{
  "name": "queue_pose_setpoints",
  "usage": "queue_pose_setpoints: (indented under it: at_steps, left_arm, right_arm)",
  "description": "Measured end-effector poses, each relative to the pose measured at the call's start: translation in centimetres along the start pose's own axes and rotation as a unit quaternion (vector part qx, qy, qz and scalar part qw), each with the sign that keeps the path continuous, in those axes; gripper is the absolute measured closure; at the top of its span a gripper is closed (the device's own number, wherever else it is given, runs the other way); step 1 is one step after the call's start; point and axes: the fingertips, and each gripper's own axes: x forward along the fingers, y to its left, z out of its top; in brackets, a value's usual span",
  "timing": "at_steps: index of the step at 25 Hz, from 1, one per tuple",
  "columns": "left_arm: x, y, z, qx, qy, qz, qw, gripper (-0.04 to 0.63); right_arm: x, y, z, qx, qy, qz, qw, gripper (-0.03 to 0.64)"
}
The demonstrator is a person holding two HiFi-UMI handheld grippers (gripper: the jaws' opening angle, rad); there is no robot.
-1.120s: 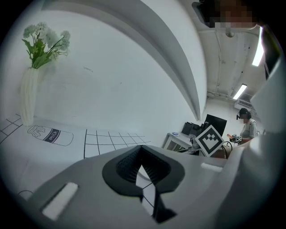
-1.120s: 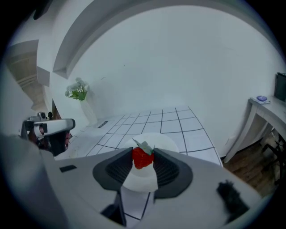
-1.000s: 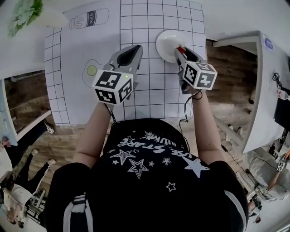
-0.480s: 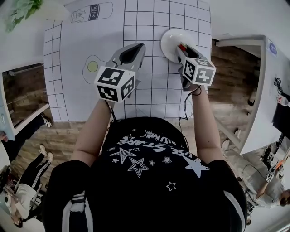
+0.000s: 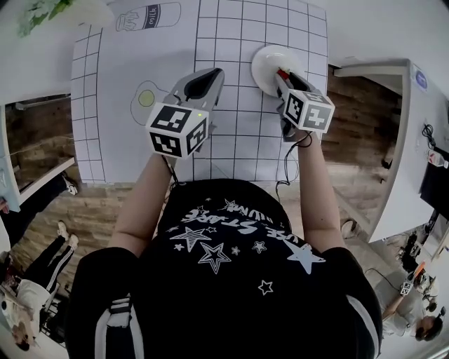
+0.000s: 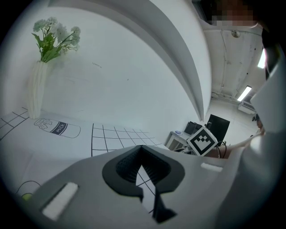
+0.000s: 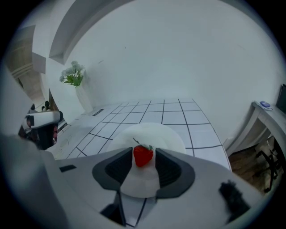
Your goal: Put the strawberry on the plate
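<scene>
A red strawberry [image 7: 143, 156] with a green cap sits pinched between the pads of my right gripper [image 7: 143, 157], which is shut on it. The round white plate [image 7: 167, 136] lies directly beneath and beyond it on the gridded mat. In the head view the right gripper [image 5: 282, 74] hovers over the near right edge of the plate [image 5: 266, 57], and a bit of the strawberry [image 5: 280, 72] shows red at its tips. My left gripper [image 5: 208, 76] is held over the mat to the left of the plate. Its jaws [image 6: 142, 151] are shut on nothing.
A white vase of flowers [image 6: 38, 89] stands at the table's far left, by a milk-bottle drawing [image 5: 147, 15]. A fried-egg drawing [image 5: 146, 98] lies left of the left gripper. A white desk [image 5: 407, 140] stands to the right of the table. People stand at lower left.
The right gripper with the strawberry has edged slightly forward over the plate's near edge. The left gripper has hardly moved.
</scene>
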Motion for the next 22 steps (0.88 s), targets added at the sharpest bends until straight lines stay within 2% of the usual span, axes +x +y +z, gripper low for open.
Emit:
queue_pose_setpoints:
  at_steps: [8, 22]
  left_arm:
    - [-2.8, -1.7, 0.5, 0.013, -0.020, 0.008, 0.9997, 0.586]
    - [-10.7, -6.3, 0.3, 0.042, -0.069, 0.031, 0.9962, 0.586]
  right_arm:
    - [-3.2, 0.6, -0.2, -0.001, -0.020, -0.004, 1.000, 0.462]
    - [-13.0, 3.4, -0.7, -0.002, -0.107, 0.006, 0.994, 0.469]
